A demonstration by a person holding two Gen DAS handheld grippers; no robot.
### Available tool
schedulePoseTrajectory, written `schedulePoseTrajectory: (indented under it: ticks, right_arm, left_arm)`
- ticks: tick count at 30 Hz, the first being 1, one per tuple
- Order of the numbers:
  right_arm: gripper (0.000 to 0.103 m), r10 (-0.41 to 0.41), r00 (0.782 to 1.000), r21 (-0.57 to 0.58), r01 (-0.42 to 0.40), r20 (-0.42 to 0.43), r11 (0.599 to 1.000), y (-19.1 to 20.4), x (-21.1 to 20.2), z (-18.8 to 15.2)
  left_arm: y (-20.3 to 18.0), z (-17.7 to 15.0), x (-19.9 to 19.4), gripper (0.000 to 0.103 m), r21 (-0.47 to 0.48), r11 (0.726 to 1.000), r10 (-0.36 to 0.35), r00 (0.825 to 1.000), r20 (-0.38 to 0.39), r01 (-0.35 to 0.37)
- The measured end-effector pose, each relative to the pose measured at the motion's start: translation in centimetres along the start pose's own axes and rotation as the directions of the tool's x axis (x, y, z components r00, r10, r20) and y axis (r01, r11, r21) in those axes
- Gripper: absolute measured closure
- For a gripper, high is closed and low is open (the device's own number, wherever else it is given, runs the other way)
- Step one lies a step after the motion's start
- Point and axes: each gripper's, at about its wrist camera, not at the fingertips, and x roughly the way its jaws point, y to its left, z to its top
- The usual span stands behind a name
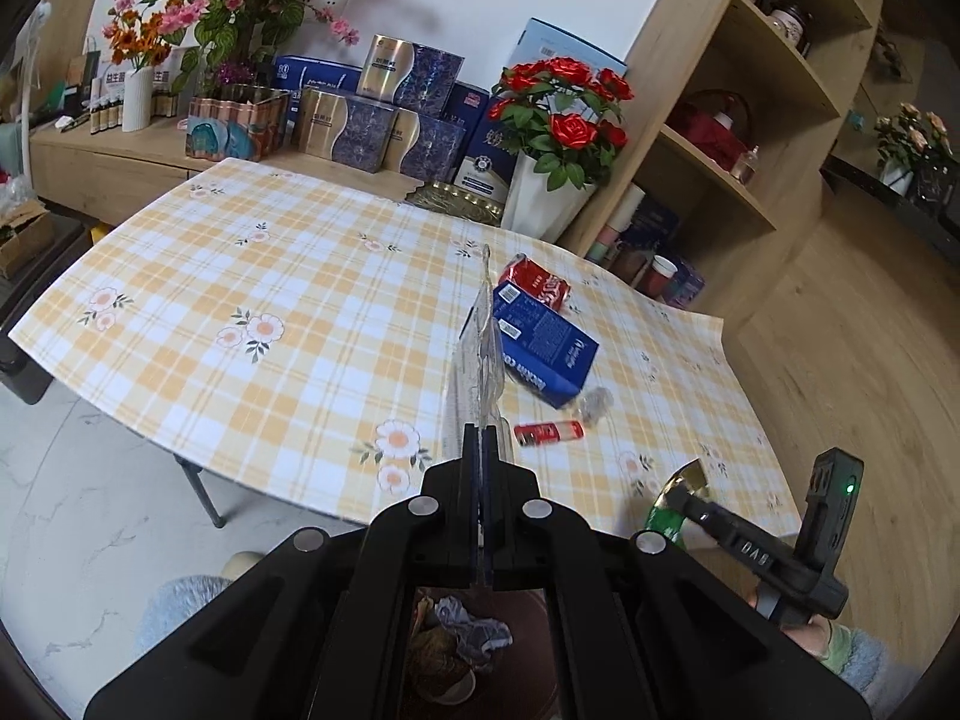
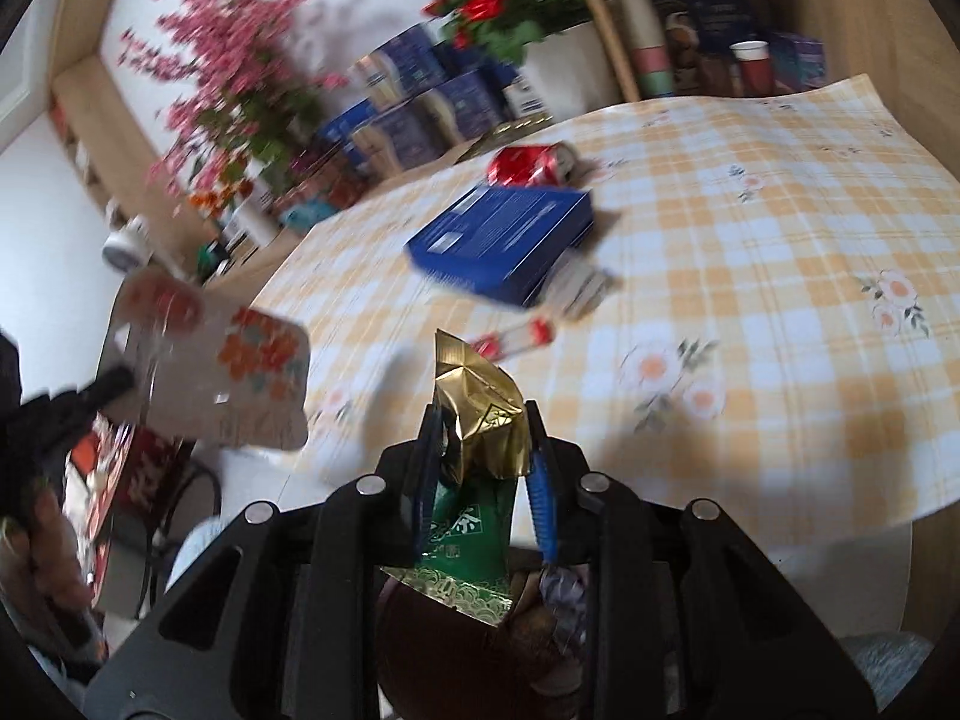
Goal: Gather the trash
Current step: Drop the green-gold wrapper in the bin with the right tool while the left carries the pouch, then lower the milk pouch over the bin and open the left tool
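My left gripper (image 1: 480, 441) is shut on a flat clear plastic pack (image 1: 477, 354), seen edge-on and sticking up over the table. In the right wrist view the same pack (image 2: 204, 372) hangs at the left, in the left gripper (image 2: 120, 384). My right gripper (image 2: 480, 426) is shut on a green and gold foil packet (image 2: 474, 516); it also shows in the left wrist view as the right gripper (image 1: 690, 489) with the packet (image 1: 663, 519). Below both grippers sits a brown bin (image 2: 420, 648) holding crumpled wrappers (image 1: 474, 630). A blue box (image 1: 543, 342), a crushed red can (image 1: 534, 285) and a small red-labelled bottle (image 1: 549, 433) lie on the table.
The table with its checked yellow cloth (image 1: 270, 276) stands by a wooden shelf unit (image 1: 750, 138). Red roses in a white pot (image 1: 549, 198) and stacked gift boxes (image 1: 384, 114) line the far edge. Crumpled clear plastic (image 1: 591, 402) lies beside the blue box. A person's hand (image 2: 42, 546) holds the left gripper.
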Motion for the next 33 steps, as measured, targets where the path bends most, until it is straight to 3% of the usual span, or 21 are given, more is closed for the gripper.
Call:
schedulePoseTrajectory:
  ticks: [12, 15, 17, 19, 24, 33]
  right_arm:
    - [0.071, -0.02, 0.986, -0.068, 0.009, -0.165, 0.998, 2.8, 2.1, -4.4]
    - [0.061, -0.052, 0.982, -0.081, 0.038, -0.179, 0.996, 3.0, 2.4, -4.9]
    - [0.043, -0.071, 0.984, -0.083, 0.058, -0.165, 0.995, 3.0, 2.1, -4.9]
    - [0.042, -0.083, 0.989, -0.084, 0.073, -0.124, 0.994, 3.0, 1.3, -4.6]
    - [0.018, -0.152, 0.988, -0.082, 0.152, 0.014, 0.985, 2.2, -1.1, -3.3]
    - [0.014, -0.244, 0.96, 0.021, 0.244, 0.133, 0.97, -1.4, -4.3, -2.7]
  left_arm:
    - [-1.9, -3.9, -2.8, 0.102, 0.067, 0.996, -0.05, 0.997, -0.061, 0.054]
    - [-1.6, -4.6, -3.1, 0.102, 0.078, 0.996, -0.035, 0.997, -0.069, 0.04]
    - [-1.3, -5.0, -3.0, 0.102, 0.081, 0.996, -0.02, 0.996, -0.082, 0.027]
    - [-1.0, -5.3, -2.6, 0.102, 0.068, 0.997, -0.027, 0.994, -0.109, 0.035]
    - [-1.4, -6.1, -1.7, 0.102, 0.072, 0.996, -0.038, 0.983, -0.18, 0.052]
    - [-1.5, -7.7, 0.7, 0.102, 0.05, 0.995, -0.062, 0.943, -0.328, 0.083]
